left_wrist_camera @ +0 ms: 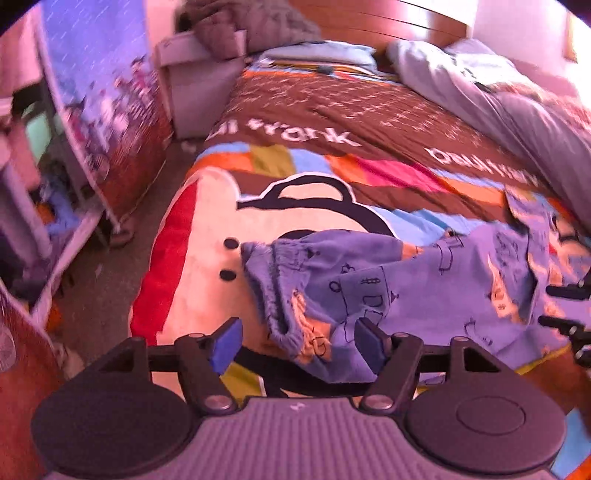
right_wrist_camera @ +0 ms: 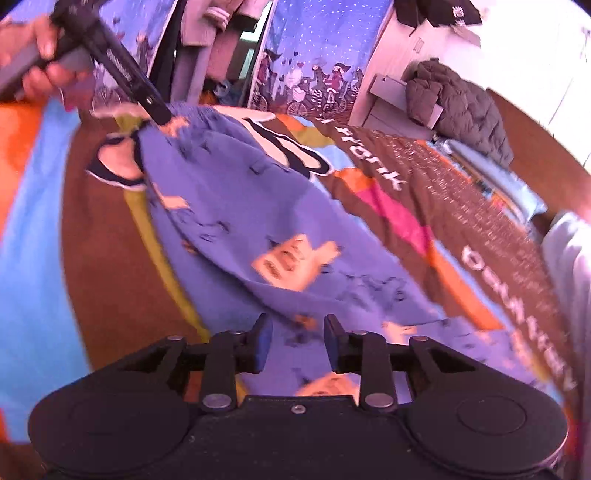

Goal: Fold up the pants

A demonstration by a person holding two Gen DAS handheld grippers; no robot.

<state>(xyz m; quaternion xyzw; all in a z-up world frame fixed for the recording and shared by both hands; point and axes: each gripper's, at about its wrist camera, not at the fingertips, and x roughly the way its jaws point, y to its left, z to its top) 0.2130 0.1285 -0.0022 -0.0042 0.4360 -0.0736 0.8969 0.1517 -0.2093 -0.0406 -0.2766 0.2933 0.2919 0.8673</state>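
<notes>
the pants [left_wrist_camera: 388,288] lie spread on the bed cover [left_wrist_camera: 332,122], a jacket [left_wrist_camera: 240,22] beyond its far corner.

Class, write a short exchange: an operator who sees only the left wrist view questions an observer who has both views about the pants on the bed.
Operator: Is the right gripper holding the pants?
Observer: No. Its fingers stand apart, with cloth lying between them, unpinched.
Operator: How does my left gripper look from that side?
Observer: Its tip is at the waistband end of the pants, and a hand grips its handle.
</notes>
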